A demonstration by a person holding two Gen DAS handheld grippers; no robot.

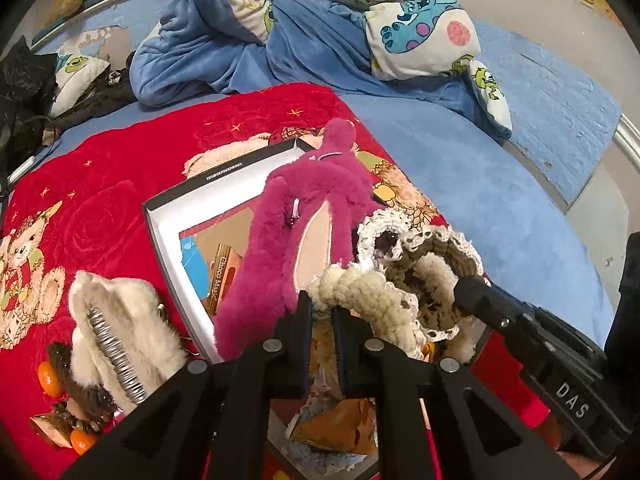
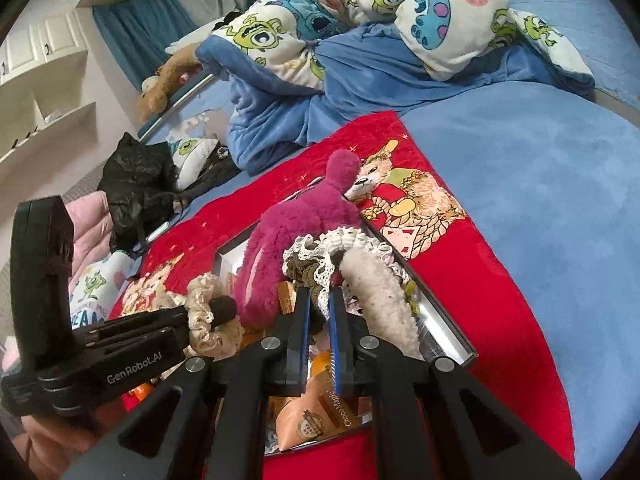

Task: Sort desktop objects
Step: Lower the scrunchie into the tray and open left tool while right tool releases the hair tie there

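My left gripper (image 1: 322,306) is shut on a cream curly scrunchie (image 1: 360,300), held over the open white box (image 1: 168,220). Coming in from the right, my right gripper (image 1: 466,290) pinches a brown scrunchie with white lace trim (image 1: 432,252), which touches the cream one. In the right wrist view the right gripper (image 2: 320,300) is shut on that brown lace scrunchie (image 2: 316,268), and the left gripper (image 2: 226,308) at the left grips the cream scrunchie (image 2: 204,320). A magenta fluffy hair clip (image 1: 304,208) leans up out of the box.
The box lies on a red bear-print blanket (image 1: 120,168) spread over a blue bed (image 1: 500,200). Snack packets (image 2: 316,416) sit inside it. A white furry clip (image 1: 120,320) and orange beads (image 1: 50,374) lie left of it. A crumpled cartoon quilt (image 1: 320,20) and a black bag (image 2: 136,176) lie behind.
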